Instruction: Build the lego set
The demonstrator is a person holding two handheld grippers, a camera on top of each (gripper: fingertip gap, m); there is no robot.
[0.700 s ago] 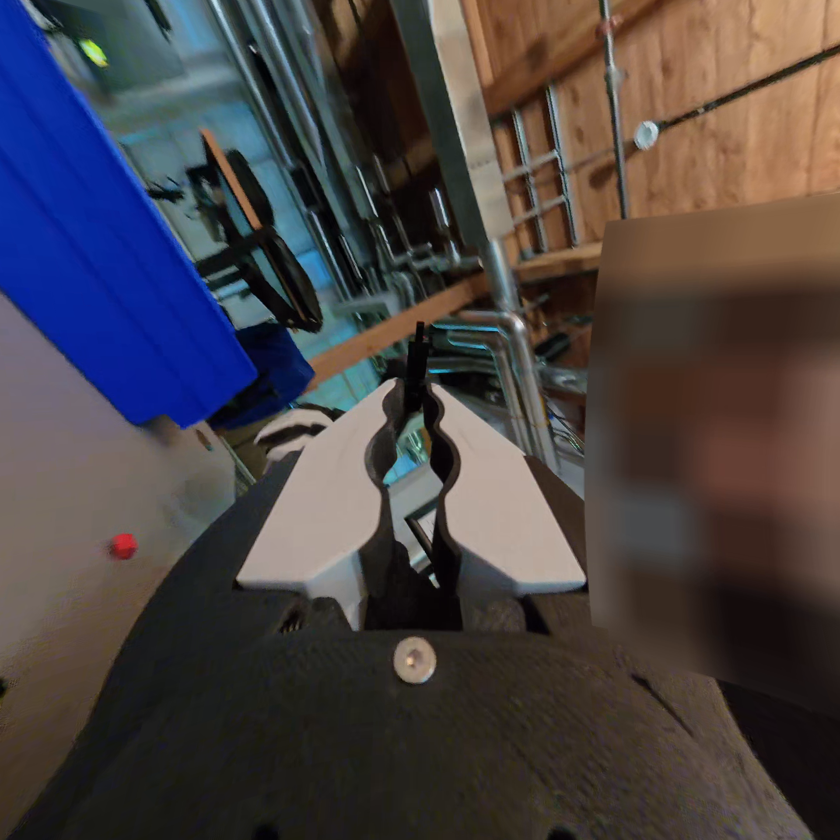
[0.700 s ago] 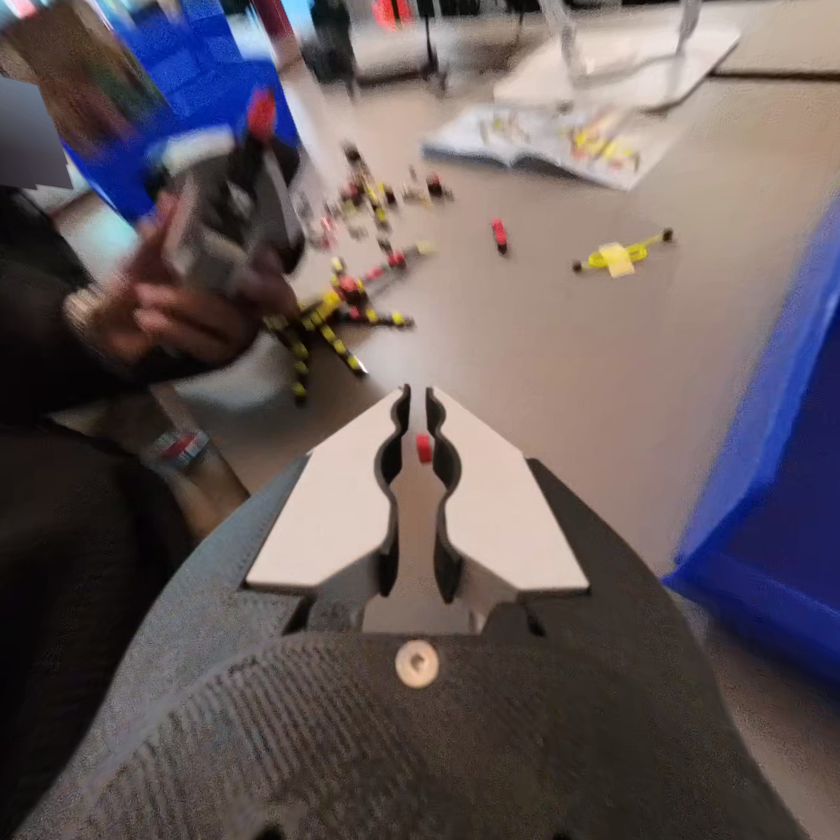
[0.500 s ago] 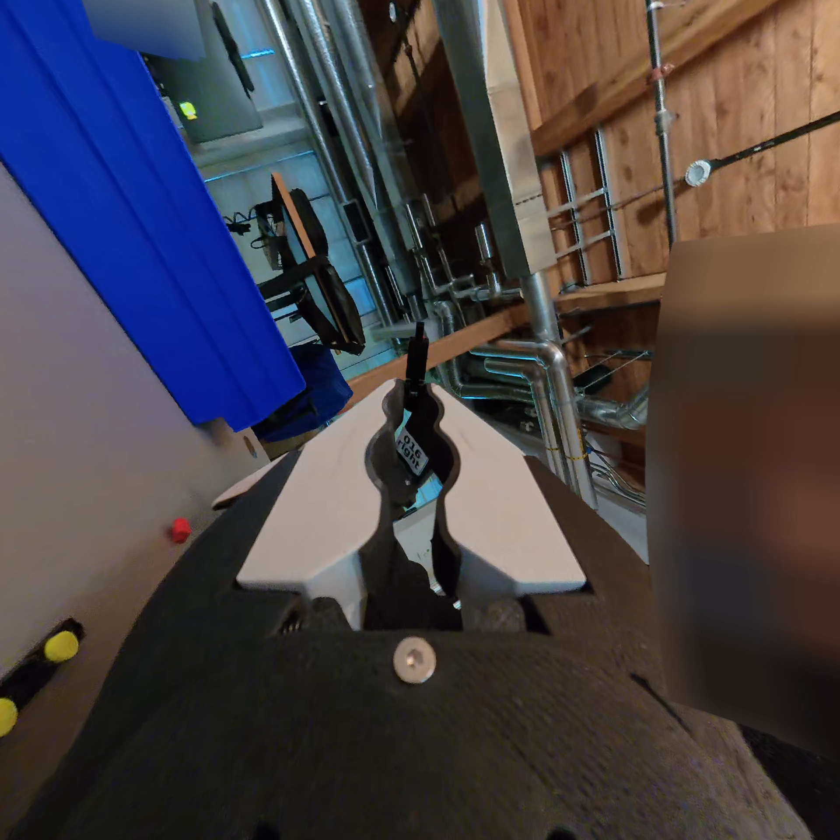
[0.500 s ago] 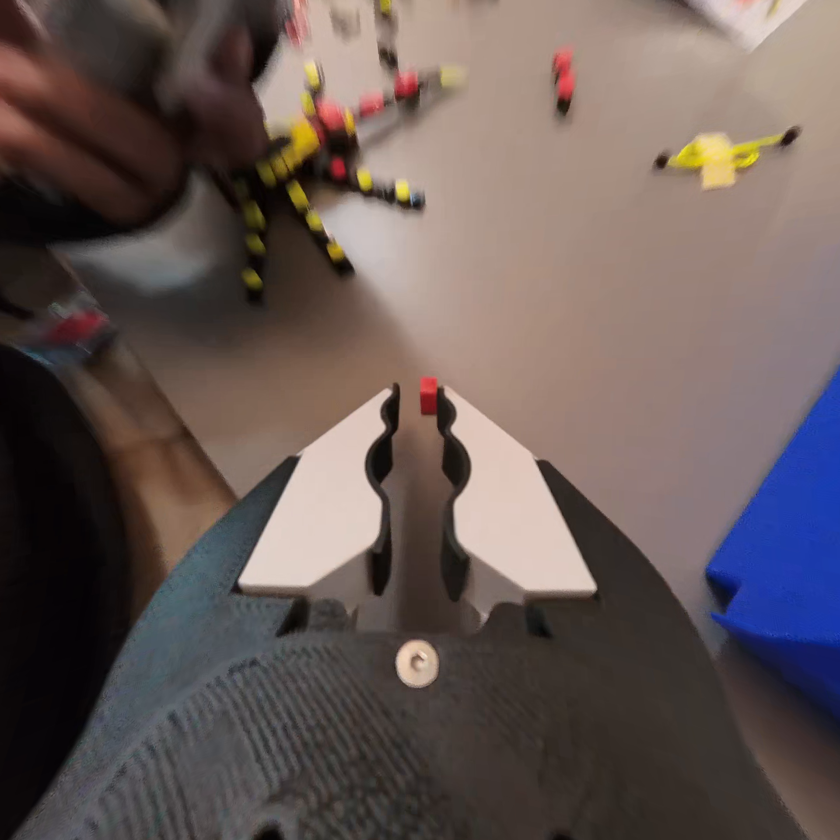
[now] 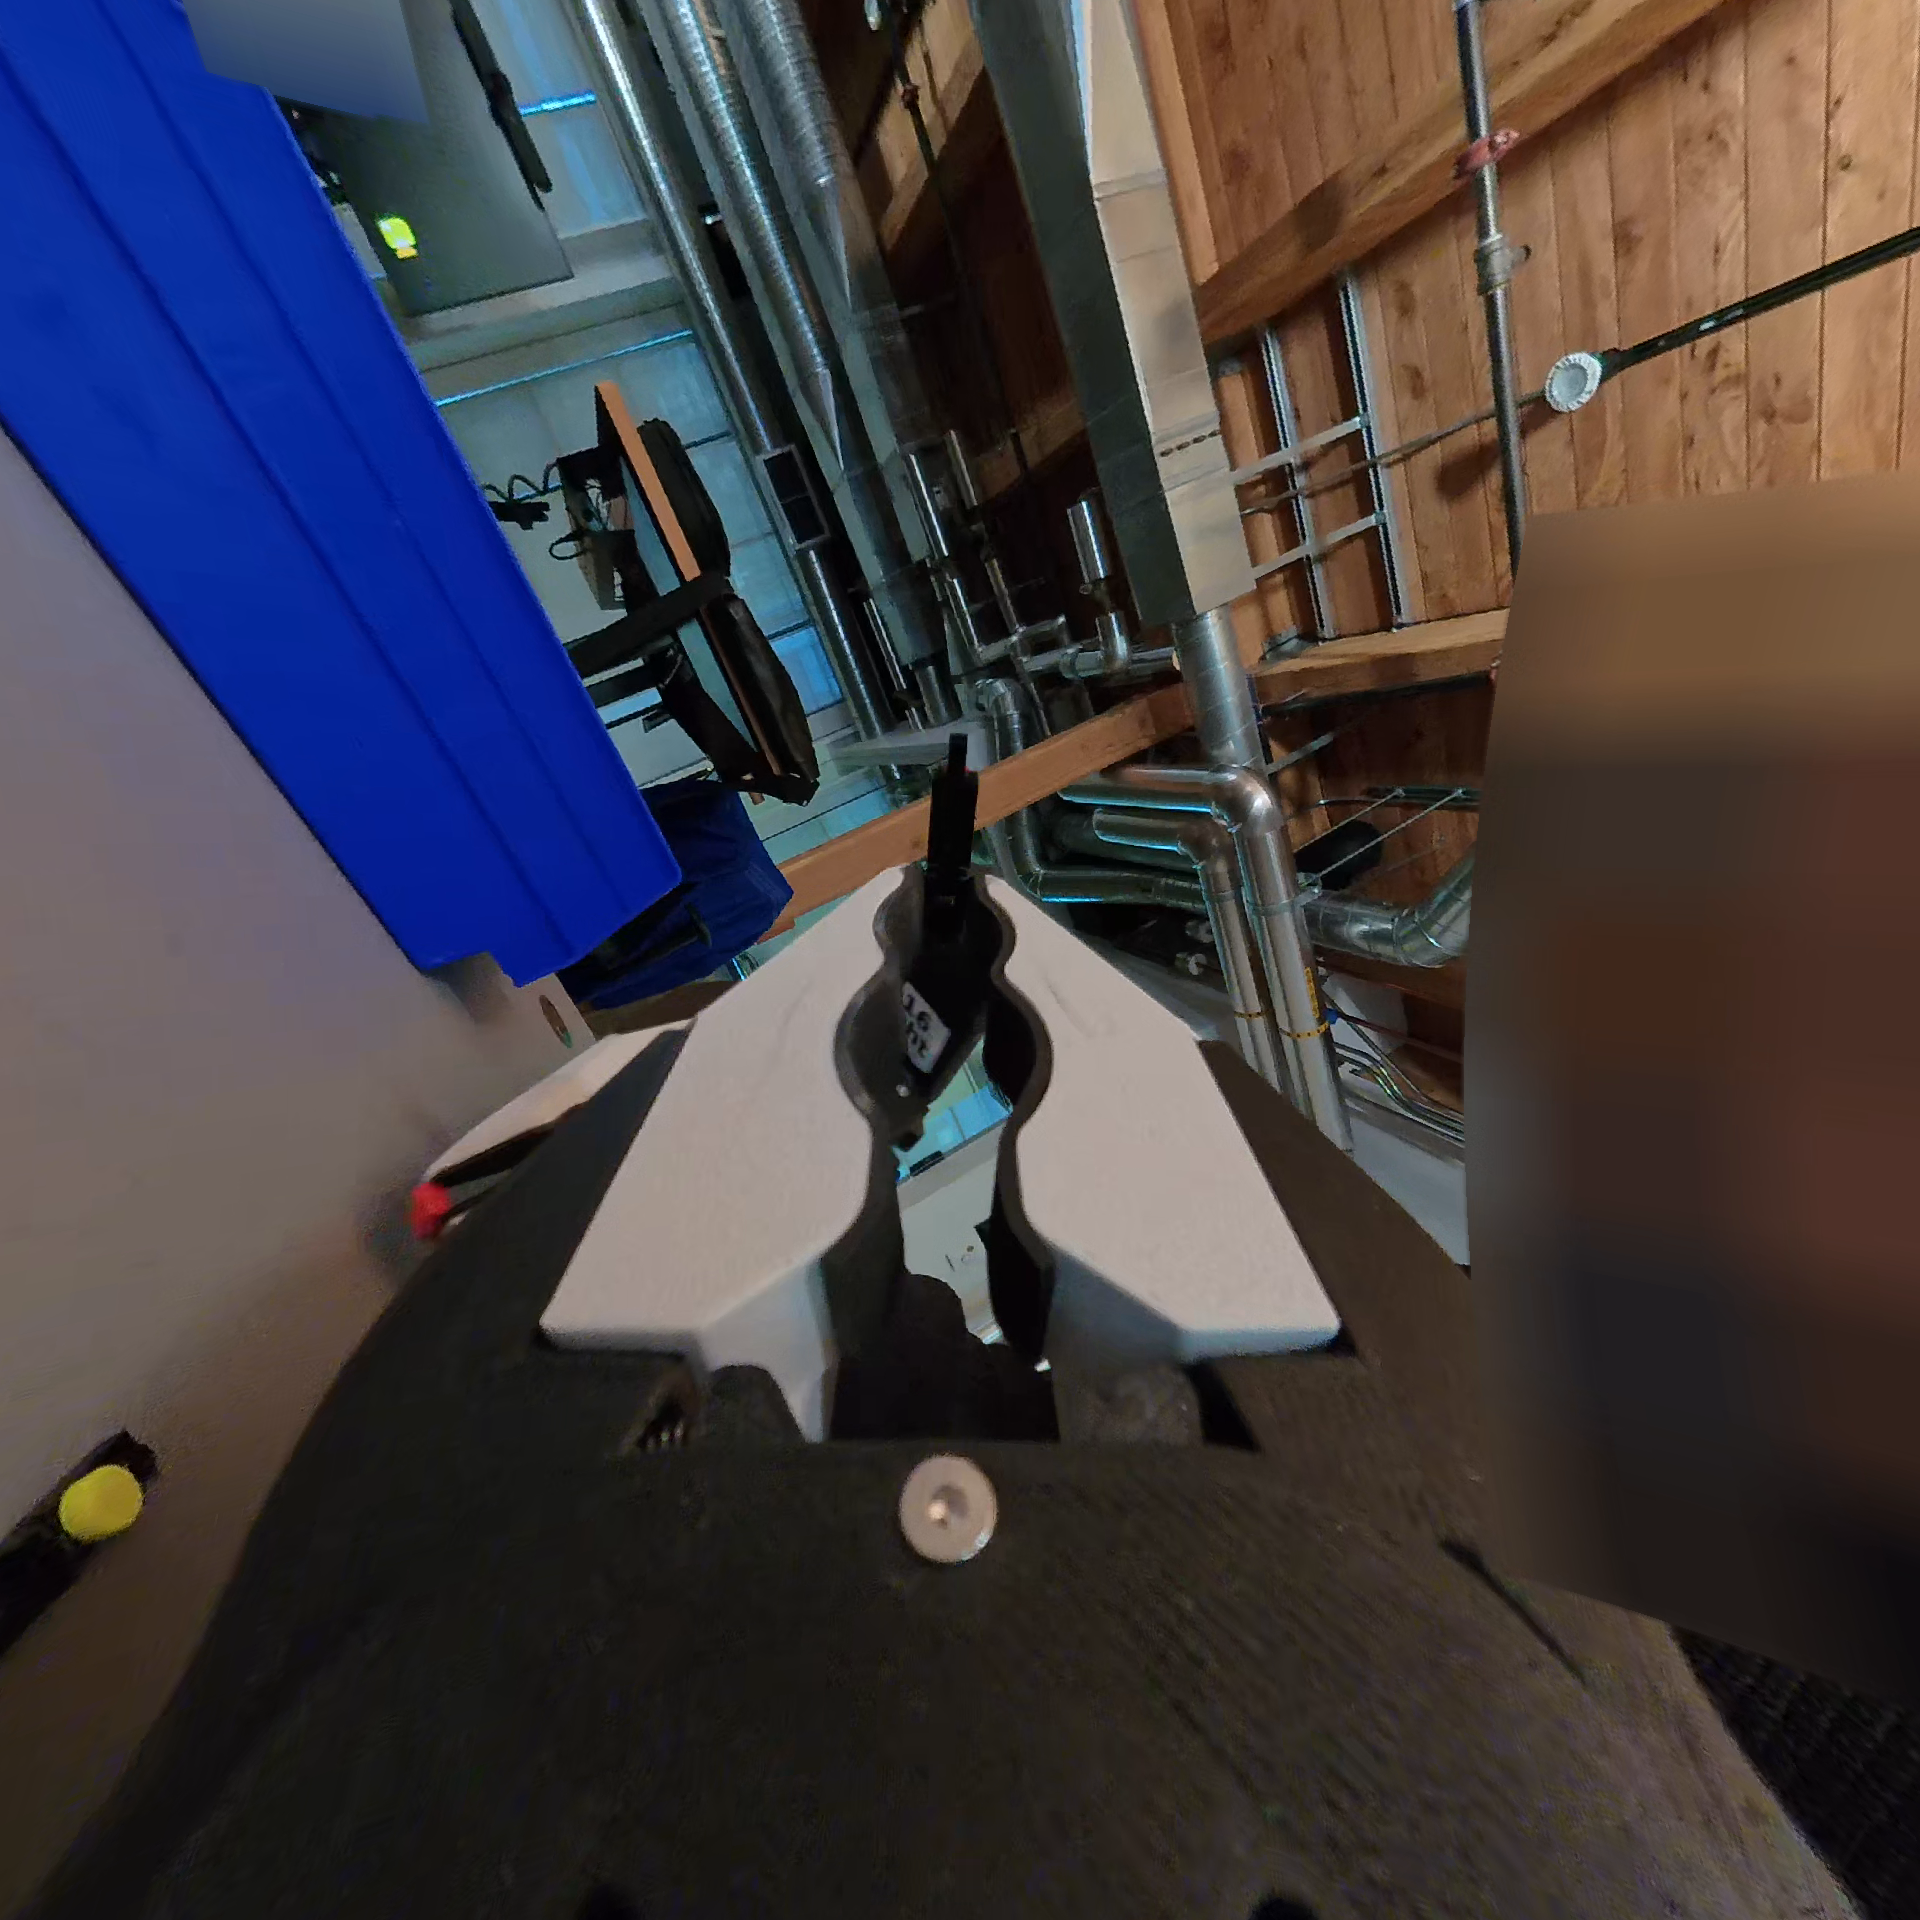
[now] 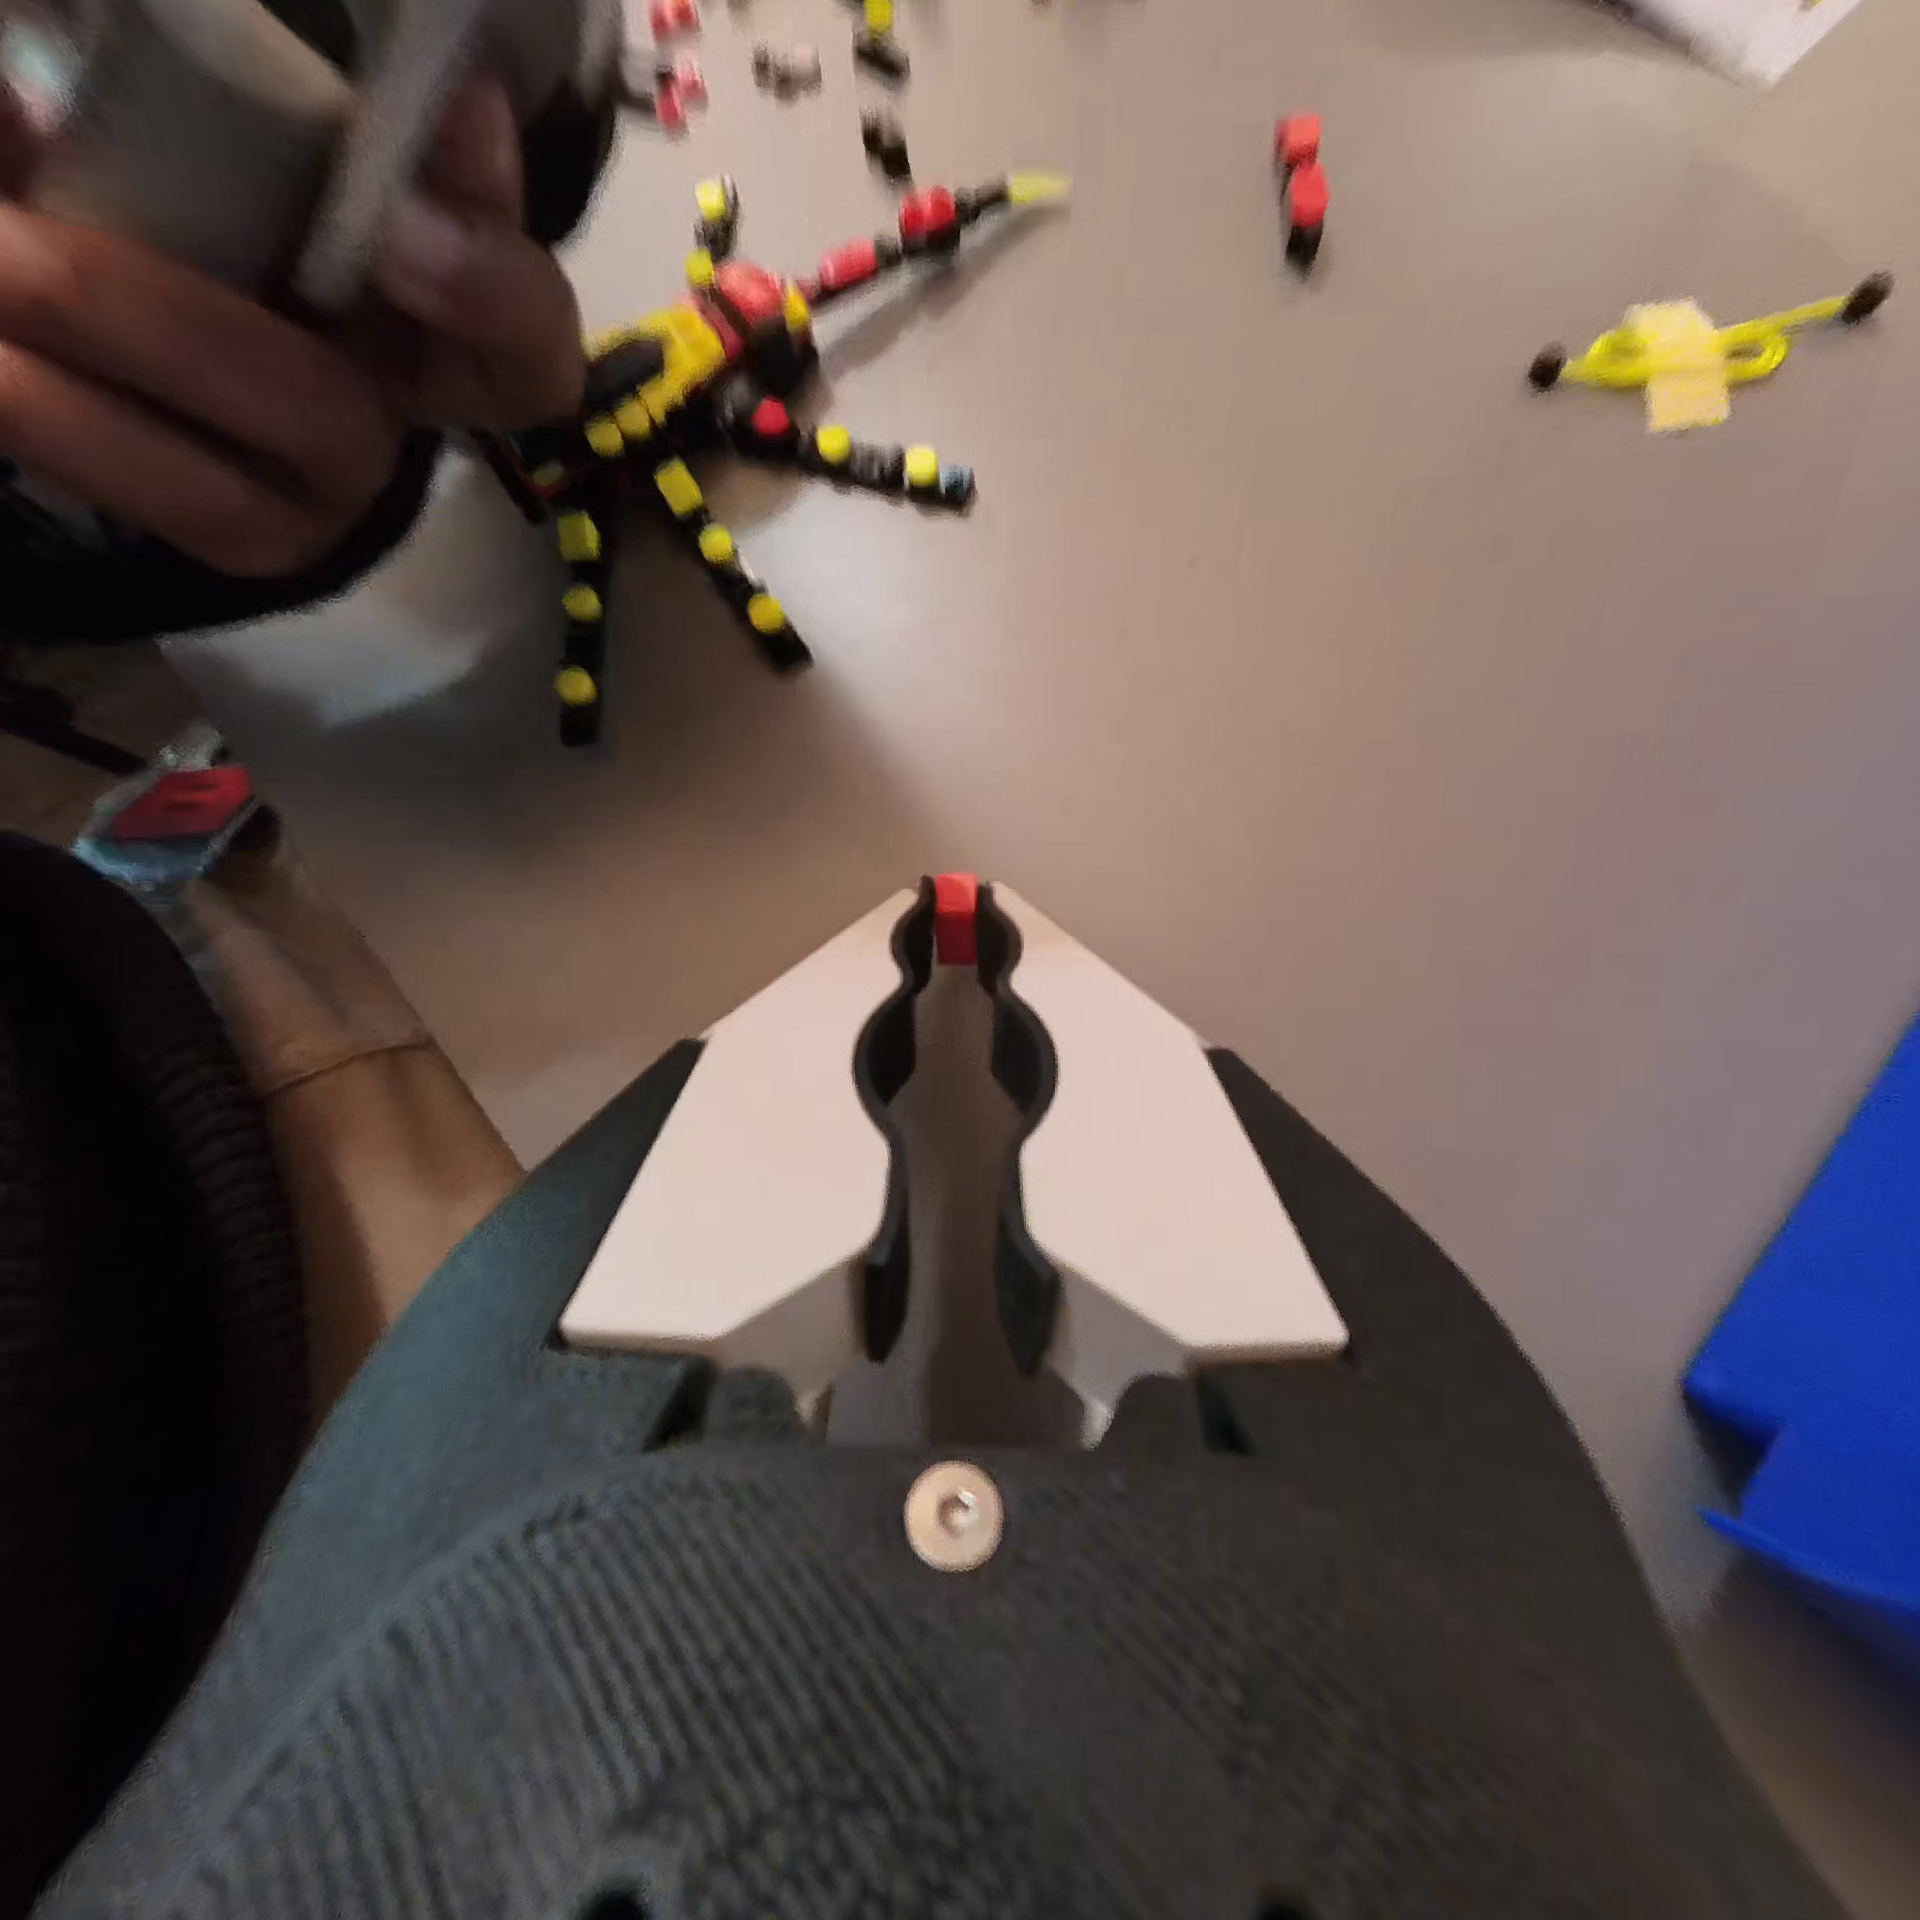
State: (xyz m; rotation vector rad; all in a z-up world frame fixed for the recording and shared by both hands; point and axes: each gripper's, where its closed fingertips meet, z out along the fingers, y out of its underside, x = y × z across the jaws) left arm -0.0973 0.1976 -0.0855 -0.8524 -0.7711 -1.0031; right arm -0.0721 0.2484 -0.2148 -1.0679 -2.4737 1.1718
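Observation:
My left gripper (image 5: 951, 883) is tilted up off the table and shut on a thin black lego piece (image 5: 951, 805) that sticks out past its tips. My right gripper (image 6: 956, 904) points down at the grey table (image 6: 1351, 727), with a small red brick (image 6: 956, 920) pinched between its fingertips. A black, yellow and red spider-like lego model (image 6: 717, 353) lies ahead to the left. A person's hand (image 6: 260, 364) holds the blurred left gripper just above the model's left side.
Loose red pieces (image 6: 1299, 177) and a yellow piece (image 6: 1683, 353) lie far right on the table. A blue bin (image 6: 1849, 1351) stands at the right edge; another blue bin (image 5: 312, 520) fills the left wrist view's left side. A red piece (image 5: 426, 1210) lies by it. My hands' fingertips stand some 15 cm from each other.
My right gripper swung down toward the table and closed its jaws around the small red brick. My left gripper tilted slightly, still holding the black piece.

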